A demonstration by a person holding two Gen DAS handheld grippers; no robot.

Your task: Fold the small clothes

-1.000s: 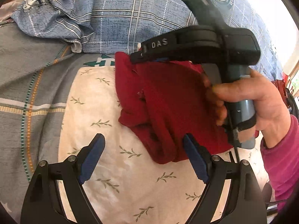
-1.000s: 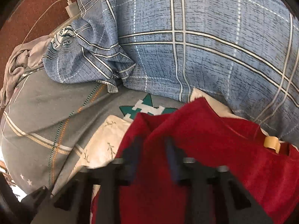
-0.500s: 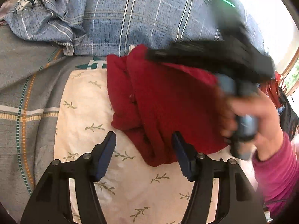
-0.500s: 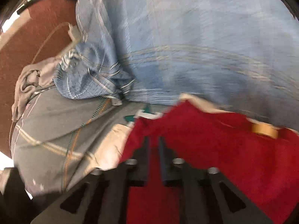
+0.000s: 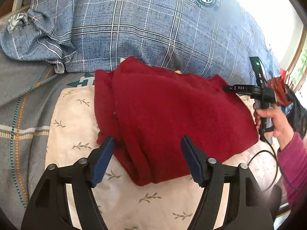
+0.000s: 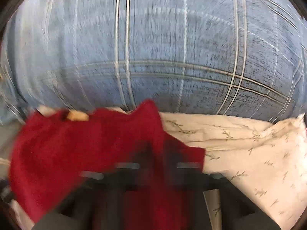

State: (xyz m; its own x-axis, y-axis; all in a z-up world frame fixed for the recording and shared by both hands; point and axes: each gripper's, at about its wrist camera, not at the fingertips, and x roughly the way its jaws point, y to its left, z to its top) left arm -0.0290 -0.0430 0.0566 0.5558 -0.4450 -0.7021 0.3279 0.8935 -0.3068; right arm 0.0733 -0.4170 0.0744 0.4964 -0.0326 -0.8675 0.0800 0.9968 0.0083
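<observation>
Red garment [image 5: 172,118] spread wider; right hand-held gripper [image 5: 226,88] apparently clamps corner; left [image 5: 147,159] agape.

Two wrist cameras, both facing the blue plaid pillow [image 5: 153,28] across the bed.

From the left wrist we look down and forward, fairly high, over the cream leaf-print pillowcase [image 5: 76,118] and the folded dark red fleece garment [image 5: 172,115]. From the right wrist we sit much lower and closer, blurred, sharing the same garment [image 6: 86,149], pillowcase [image 6: 249,153] and plaid pillow [image 6: 172,48].
</observation>
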